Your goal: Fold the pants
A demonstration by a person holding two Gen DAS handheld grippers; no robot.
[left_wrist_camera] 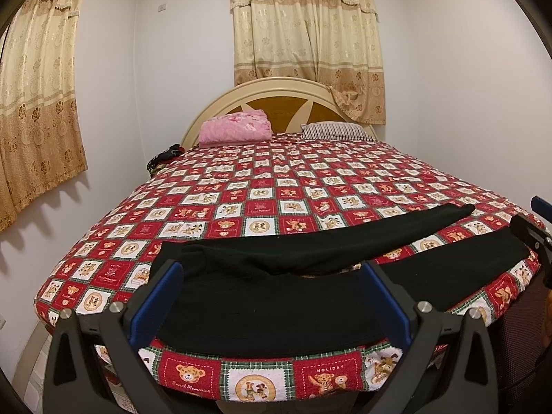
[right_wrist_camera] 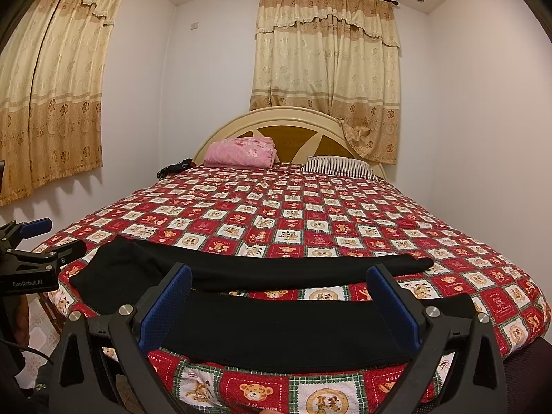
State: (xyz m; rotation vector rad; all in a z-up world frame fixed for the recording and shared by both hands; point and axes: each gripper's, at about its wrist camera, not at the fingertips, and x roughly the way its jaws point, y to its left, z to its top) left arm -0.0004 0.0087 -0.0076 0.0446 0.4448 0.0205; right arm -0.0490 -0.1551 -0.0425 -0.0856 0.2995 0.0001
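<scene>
Black pants (left_wrist_camera: 276, 296) lie flat along the near edge of the bed, waist to the left, two legs running right. They also show in the right wrist view (right_wrist_camera: 283, 327). My left gripper (left_wrist_camera: 272, 276) is open, its blue pads either side of the waist part, above the cloth. My right gripper (right_wrist_camera: 281, 277) is open over the near leg. The far leg (right_wrist_camera: 310, 265) lies apart from the near one. The left gripper shows at the left edge of the right wrist view (right_wrist_camera: 38, 238); the right gripper shows at the right edge of the left wrist view (left_wrist_camera: 531, 234).
The bed carries a red and white teddy-bear quilt (left_wrist_camera: 262, 186). A pink folded blanket (left_wrist_camera: 234, 127) and a striped pillow (left_wrist_camera: 334, 131) lie at the headboard. Walls stand close on both sides. Curtains (left_wrist_camera: 307, 45) hang behind the bed. A dark item (left_wrist_camera: 165, 157) sits at the bed's far left.
</scene>
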